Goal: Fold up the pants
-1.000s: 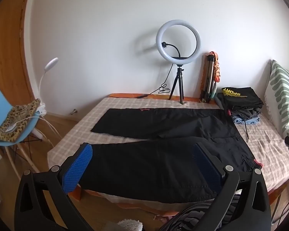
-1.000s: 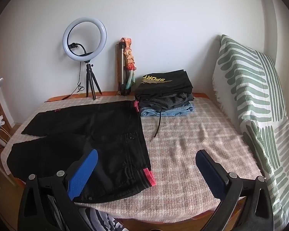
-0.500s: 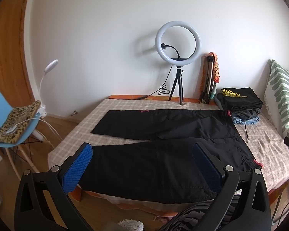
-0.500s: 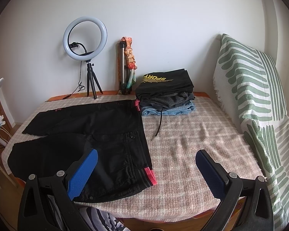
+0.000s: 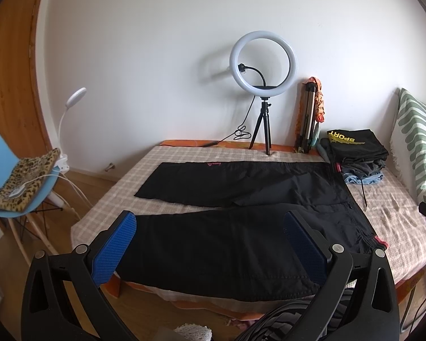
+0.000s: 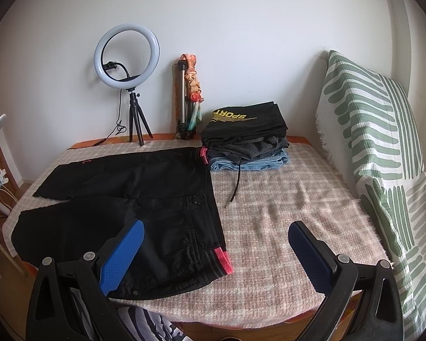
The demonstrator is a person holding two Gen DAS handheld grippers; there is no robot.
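Note:
Black pants lie spread flat on the checked bedspread, legs to the left, pink-trimmed waistband to the right. They also show in the right wrist view, waistband trim near the front. My left gripper is open and empty, held above the near leg at the bed's front edge. My right gripper is open and empty, above the waistband's near corner. Neither touches the cloth.
A stack of folded clothes sits at the back right of the bed. A ring light on a tripod and a folded tripod stand by the wall. A striped green pillow leans right. A blue chair stands left.
Both grippers have drawn back and risen slightly, so the bed looks a little farther away. The pants have not moved and both grippers stay open.

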